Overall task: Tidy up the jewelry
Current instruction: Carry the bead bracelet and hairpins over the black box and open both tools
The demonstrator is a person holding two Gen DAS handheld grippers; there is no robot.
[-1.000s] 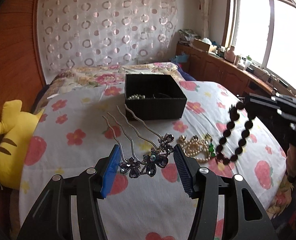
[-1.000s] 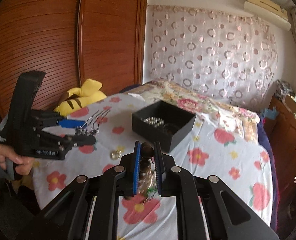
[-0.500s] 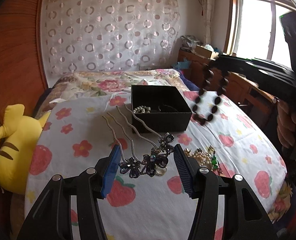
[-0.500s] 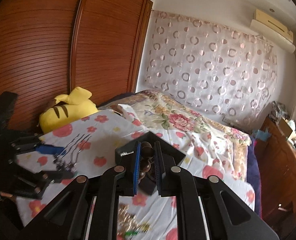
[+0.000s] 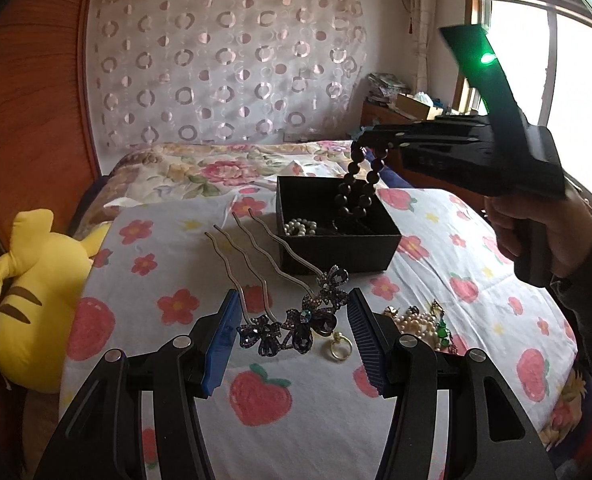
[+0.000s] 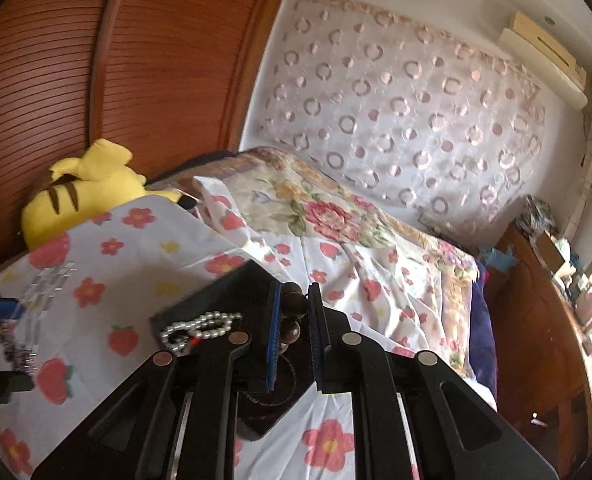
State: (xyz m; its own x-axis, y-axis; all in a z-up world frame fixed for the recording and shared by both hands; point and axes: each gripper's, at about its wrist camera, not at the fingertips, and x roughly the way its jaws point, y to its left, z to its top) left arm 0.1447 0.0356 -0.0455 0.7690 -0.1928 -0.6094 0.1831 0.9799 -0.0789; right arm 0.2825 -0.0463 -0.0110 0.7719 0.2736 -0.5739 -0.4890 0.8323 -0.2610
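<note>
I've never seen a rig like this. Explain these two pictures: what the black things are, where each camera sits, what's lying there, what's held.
No robot: a person holds black tongs in each hand, each carrying a forward-looking camera. The left view shows the left tongs open above three hairpins on the flowered bedsheet, with a gold ring and a jewelry heap nearby. The right tongs pinch a dark bead bracelet, dangling into the black box, where a pearl bracelet lies. The right view shows that grip close up.
</note>
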